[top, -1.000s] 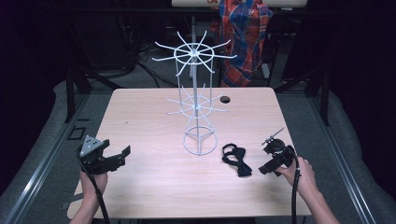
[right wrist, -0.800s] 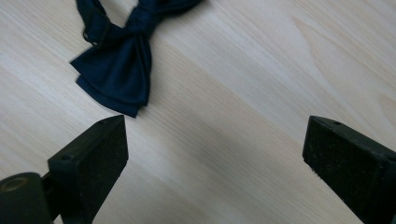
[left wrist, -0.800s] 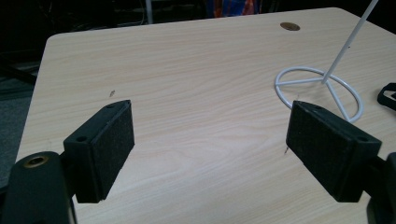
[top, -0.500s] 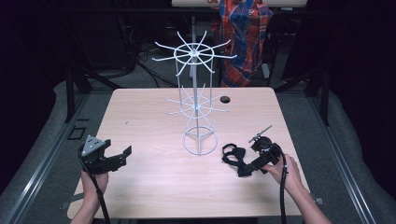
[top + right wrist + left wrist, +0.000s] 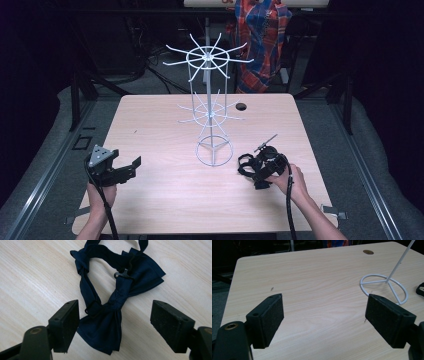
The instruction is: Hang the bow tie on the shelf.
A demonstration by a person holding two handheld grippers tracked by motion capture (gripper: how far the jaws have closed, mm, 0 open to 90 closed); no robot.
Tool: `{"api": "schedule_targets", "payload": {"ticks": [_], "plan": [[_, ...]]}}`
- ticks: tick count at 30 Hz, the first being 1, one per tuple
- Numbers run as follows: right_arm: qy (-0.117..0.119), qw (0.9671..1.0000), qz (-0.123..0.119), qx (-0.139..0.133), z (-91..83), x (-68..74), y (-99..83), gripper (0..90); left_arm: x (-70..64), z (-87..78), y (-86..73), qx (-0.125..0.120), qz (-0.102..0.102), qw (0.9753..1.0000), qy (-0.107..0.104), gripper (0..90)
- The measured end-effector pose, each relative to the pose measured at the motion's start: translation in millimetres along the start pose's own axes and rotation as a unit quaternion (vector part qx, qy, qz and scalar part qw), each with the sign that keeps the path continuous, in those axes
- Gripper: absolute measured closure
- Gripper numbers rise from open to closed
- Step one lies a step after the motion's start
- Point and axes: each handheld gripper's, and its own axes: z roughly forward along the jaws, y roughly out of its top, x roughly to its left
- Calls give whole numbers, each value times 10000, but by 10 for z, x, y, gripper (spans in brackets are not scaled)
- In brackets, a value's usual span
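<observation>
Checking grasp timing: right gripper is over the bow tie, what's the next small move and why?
Probably lower the right gripper and close on the bow tie. Its jaws stand wide open either side of the knot, with the tie lying flat on the table between them, not yet pinched. The left gripper hangs open, away from the tie, so nothing else holds it.
</observation>
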Motion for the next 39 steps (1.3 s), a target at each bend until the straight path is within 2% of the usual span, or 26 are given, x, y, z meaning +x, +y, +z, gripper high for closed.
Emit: {"api": "schedule_targets", "payload": {"ticks": [1,3,4,6,8,10,12,14,17,18,20,21,22,23,28,32,39], "plan": [[-75,9998,-119,126,-3,-1,13,265,4,4,-2,-3,-7,10000,-5,155],[-122,9998,-117,139,23,20,16,334,9,9,-3,13,-14,10000,5,155],[-164,9992,-196,299,51,28,14,374,11,10,-3,15,-5,10000,0,155],[-159,9991,-202,328,71,34,9,391,8,8,-2,11,-1,10000,-8,156],[-271,9982,-282,446,84,37,9,428,4,4,0,10,5,10000,-11,155],[-292,9981,-312,450,92,40,4,473,4,2,-2,1,-9,10000,-15,155],[-304,9986,-272,331,95,59,-6,511,5,-4,-2,-1,-20,10000,-11,155],[-384,9975,-380,452,80,64,4,530,4,-8,-2,1,-31,10000,-6,155],[-503,9970,-415,415,115,96,-9,576,3,-15,-1,-1,-24,10000,-8,155],[-379,9982,-354,291,135,97,-23,595,3,-17,-1,-2,-23,10000,-13,155],[-467,9969,-474,430,110,107,-10,630,3,-20,-2,-6,-20,10000,-12,155],[-412,9979,-406,291,131,118,-24,644,3,-20,-2,-3,-20,10000,-15,155],[-394,9980,-407,267,135,126,-26,656,2,-21,-2,-1,-22,10000,-12,155],[-528,9962,-551,427,106,131,-15,675,1,-22,-2,-5,-22,10000,-12,155],[-367,9978,-470,305,119,120,-31,716,-4,-28,-3,-24,-17,10000,-16,155],[-425,9974,-495,315,119,132,-28,734,-5,-16,-1,-5,-2,10000,-24,155],[-361,9980,-473,213,108,130,-37,743,-5,-15,0,7,12,10000,-31,155]]}}
